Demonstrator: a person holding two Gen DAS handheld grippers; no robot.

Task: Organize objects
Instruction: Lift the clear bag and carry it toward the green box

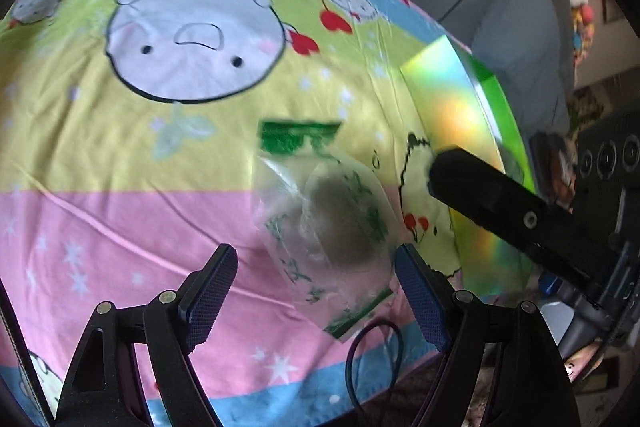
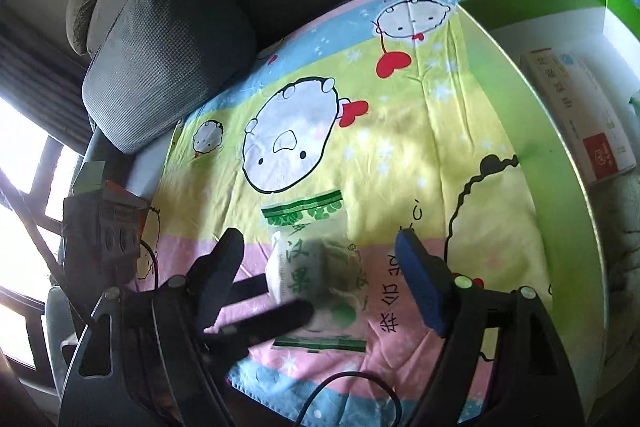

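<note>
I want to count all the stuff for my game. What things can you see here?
Snack packet: one, clear with green print, lying on the sheet between the open jaws.
Bed sheet: one, pink, yellow and blue cartoon print, under everything.
Green box: one, open, at the right.
White carton: one, white with red patch, inside the box.
Grey cushion: one, beyond the sheet.
Left hand-held gripper: black, blue pads, open.
Right hand-held gripper: black, blue pads, open.

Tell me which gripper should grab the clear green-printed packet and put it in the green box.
Right, probably. The packet lies between the right gripper's open jaws, and the green box is on its side. The left gripper is open over it too, farther from the box.
</note>
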